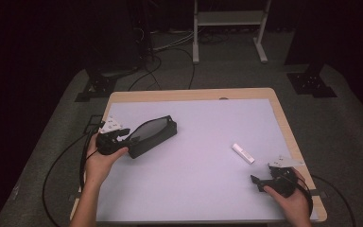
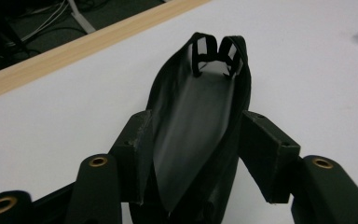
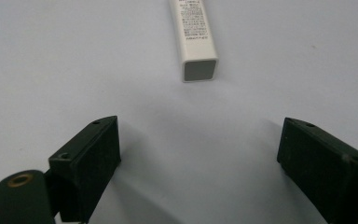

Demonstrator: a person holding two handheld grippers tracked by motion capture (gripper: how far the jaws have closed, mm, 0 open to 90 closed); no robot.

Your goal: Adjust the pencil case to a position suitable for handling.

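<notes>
A black pouch (image 1: pixel 151 135) lies on the left half of the white mat (image 1: pixel 203 189), its mouth gaping upward. My left gripper (image 1: pixel 121 137) grips the pouch's near end. In the left gripper view the pouch (image 2: pixel 198 107) sits between both pads (image 2: pixel 137 149), which press on its sides, so my left gripper (image 2: pixel 196 140) is shut on it. A small white rectangular tube (image 1: pixel 242 153) lies right of centre. My right gripper (image 1: pixel 257 181) rests on the mat just short of the tube (image 3: pixel 193 37). In its own view the right gripper (image 3: pixel 200 140) is open with bare mat between the jaws.
The mat covers a wooden table whose edge (image 1: pixel 189 94) shows at the far side. Cables trail off the table's left side (image 1: pixel 82 151) and across the dark floor behind. A white frame stand (image 1: pixel 227 28) is beyond the table.
</notes>
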